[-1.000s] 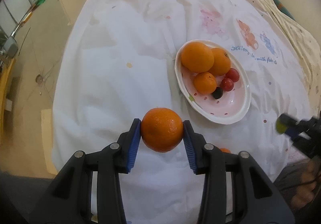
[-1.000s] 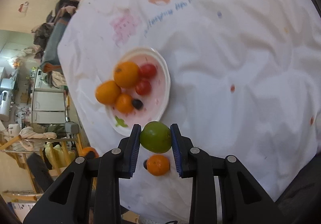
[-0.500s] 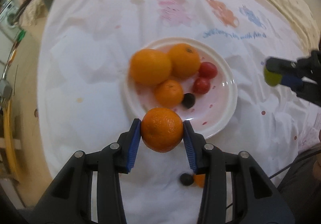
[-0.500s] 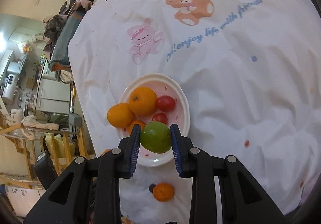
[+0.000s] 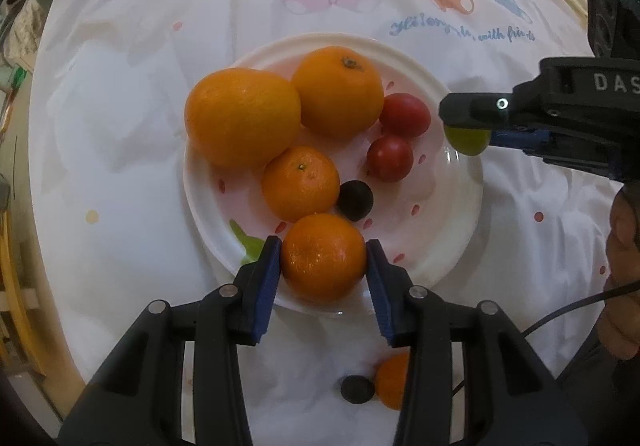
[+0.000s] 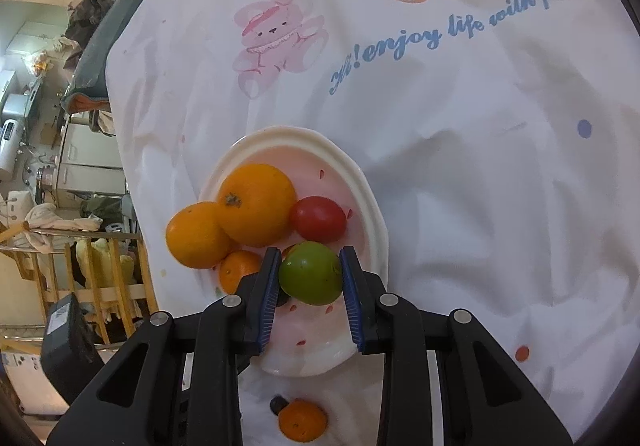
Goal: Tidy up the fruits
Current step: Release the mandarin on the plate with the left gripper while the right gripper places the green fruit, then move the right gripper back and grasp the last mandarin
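My left gripper (image 5: 323,260) is shut on a small orange (image 5: 323,257) and holds it over the near rim of the white dotted plate (image 5: 452,230). On the plate lie two big oranges (image 5: 243,116), a small orange (image 5: 300,183), two red tomatoes (image 5: 404,115) and a dark berry (image 5: 355,200). My right gripper (image 6: 309,273) is shut on a green fruit (image 6: 311,272) above the plate's (image 6: 372,202) right part. In the left wrist view the right gripper (image 5: 466,128) reaches in from the right with the green fruit (image 5: 467,140) over the plate's rim.
A small orange (image 6: 302,424) and a dark berry (image 6: 277,405) lie on the white printed cloth (image 6: 460,166) near its front edge. A hand (image 5: 624,270) with a cable is at the right. Beyond the table's left side are furniture and clutter.
Both grippers have come down and in over the plate with their fruits still held. The plate now looks much larger in both views.
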A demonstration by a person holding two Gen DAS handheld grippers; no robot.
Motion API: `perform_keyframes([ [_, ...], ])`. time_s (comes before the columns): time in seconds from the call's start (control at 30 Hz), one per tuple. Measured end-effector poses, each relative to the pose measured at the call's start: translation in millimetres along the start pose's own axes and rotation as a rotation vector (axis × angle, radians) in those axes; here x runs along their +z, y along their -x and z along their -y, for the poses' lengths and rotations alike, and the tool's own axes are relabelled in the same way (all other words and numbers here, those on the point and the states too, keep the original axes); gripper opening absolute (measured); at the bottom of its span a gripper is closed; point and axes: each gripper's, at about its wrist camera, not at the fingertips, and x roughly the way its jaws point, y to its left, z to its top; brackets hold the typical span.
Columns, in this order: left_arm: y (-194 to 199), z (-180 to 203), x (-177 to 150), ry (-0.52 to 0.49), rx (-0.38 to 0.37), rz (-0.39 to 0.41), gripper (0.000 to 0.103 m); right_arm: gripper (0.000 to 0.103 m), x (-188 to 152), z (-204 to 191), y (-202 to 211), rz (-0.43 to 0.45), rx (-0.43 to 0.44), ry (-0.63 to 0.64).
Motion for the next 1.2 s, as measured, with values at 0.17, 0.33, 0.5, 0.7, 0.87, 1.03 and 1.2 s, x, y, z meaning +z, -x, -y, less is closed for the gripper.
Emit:
perform_keyframes([
  [0.17,-1.2,-0.2,2.8,0.009,-0.026,-0.015,0.049,0.033,-0.5,-3.8,-7.4,-0.012,-0.02,0.027],
  [0.33,3.4,1.4,3.3,0.014,-0.024,0.0,0.075,0.034,0.0,-5.7,-15.2,-0.023,-0.05,0.052],
  [0.5,0.5,3.8,2.7,0.008,-0.019,-0.012,0.076,0.035,0.2,-4.5,-19.7,-0.021,-0.076,0.053],
  [0.7,3.5,2.9,2.8,0.015,-0.021,0.005,0.076,0.053,0.5,-6.9,-12.3,0.015,-0.085,0.07],
  [0.87,9.0,-0.5,1.0,0.018,-0.022,0.021,0.076,0.065,0.6,-15.3,-1.3,0.05,-0.134,0.119],
  [1.03,26.0,-9.7,-0.9,0.04,-0.011,0.065,0.076,0.065,0.2,-12.8,23.0,0.093,-0.113,0.122],
  [1.2,42.5,-21.1,-4.2,0.072,-0.005,0.089,0.076,0.065,-8.0,-5.9,44.6,0.117,-0.079,0.09],
])
